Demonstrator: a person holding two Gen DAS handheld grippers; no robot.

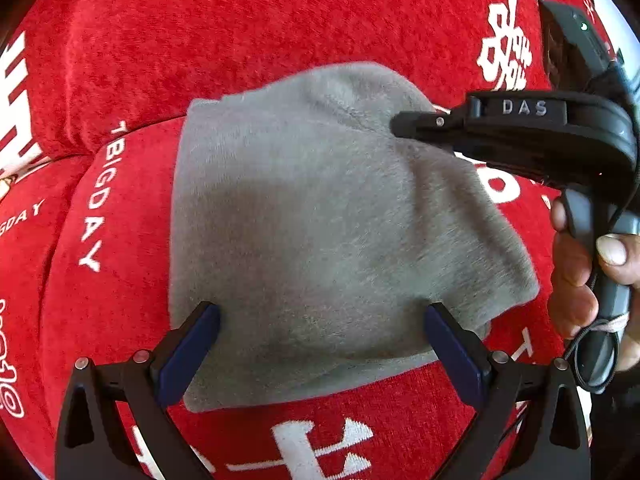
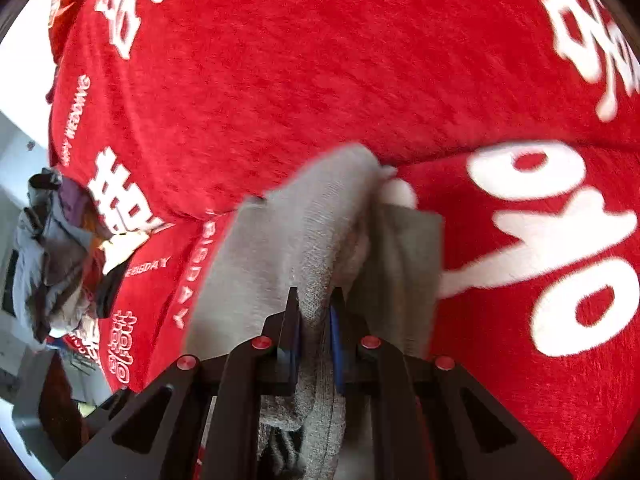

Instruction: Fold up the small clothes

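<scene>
A small grey garment [image 1: 320, 220] lies on a red plush blanket [image 1: 248, 20] printed with white lettering and characters. In the left wrist view the left gripper [image 1: 322, 320] hangs over the garment's near edge with its jaws spread wide, one blue-padded finger [image 1: 192, 344] on the left side of the cloth and the other on the right; the tips sit at or just above the fabric (contact cannot be told for certain) and nothing is pinched between them. The cloth spreads forward from between those fingers, with its nearest hem lying just beneath them on the blanket.

The right gripper [image 2: 314, 316] has its jaws drawn close together on a raised fold of the same grey garment [image 2: 320, 232], the knit bunched between the two blue pads and trailing down under the gripper body. In the left wrist view this right gripper [image 1: 404, 126] reaches in from the right and meets the garment's far upper corner, with the person's right hand [image 1: 580, 272] wrapped around its handle.

At the left edge of the right wrist view a heap of other clothes [image 2: 60, 256], grey and purple among them, sits well apart from the grey piece.
</scene>
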